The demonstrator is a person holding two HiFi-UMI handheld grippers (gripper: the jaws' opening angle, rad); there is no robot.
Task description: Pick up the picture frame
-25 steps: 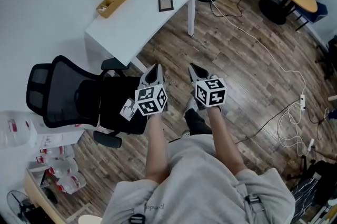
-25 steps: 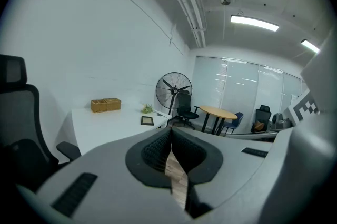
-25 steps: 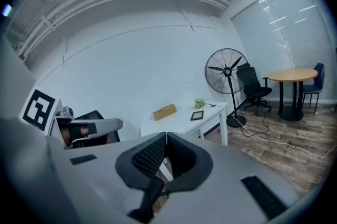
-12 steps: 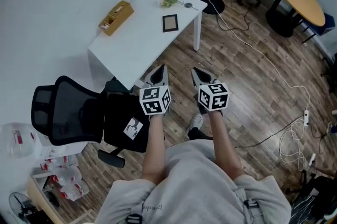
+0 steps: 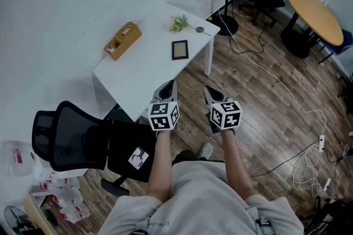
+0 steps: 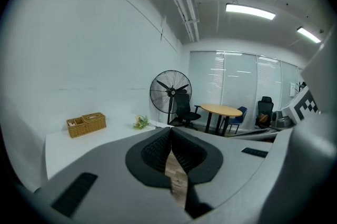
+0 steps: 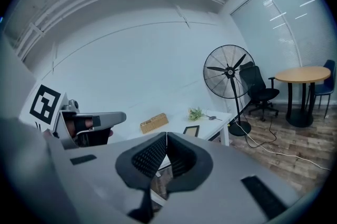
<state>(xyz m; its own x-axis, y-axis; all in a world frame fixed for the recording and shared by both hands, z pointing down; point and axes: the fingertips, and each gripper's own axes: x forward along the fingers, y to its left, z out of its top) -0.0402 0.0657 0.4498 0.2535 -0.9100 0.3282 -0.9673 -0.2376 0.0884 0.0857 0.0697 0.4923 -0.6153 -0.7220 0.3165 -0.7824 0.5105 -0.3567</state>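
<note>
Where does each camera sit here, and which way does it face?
Head view: on the head, steeply down at the white table; both forearms, left gripper, right gripper show.
Left gripper view: rides that gripper, faces the fan; its shut jaws show.
Right gripper view: rides that gripper, faces the picture frame; shut jaws show.
Both gripper views share the basket.

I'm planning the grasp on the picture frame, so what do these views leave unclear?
1. The picture frame: too small in head view to show its picture, or whether it lies flat or leans.
2. Same frame, left gripper view: hidden behind the left gripper body.
3. The wicker box: contents too small in every view.
4. The small round item beside the green sprig: too small to name, head view.
</note>
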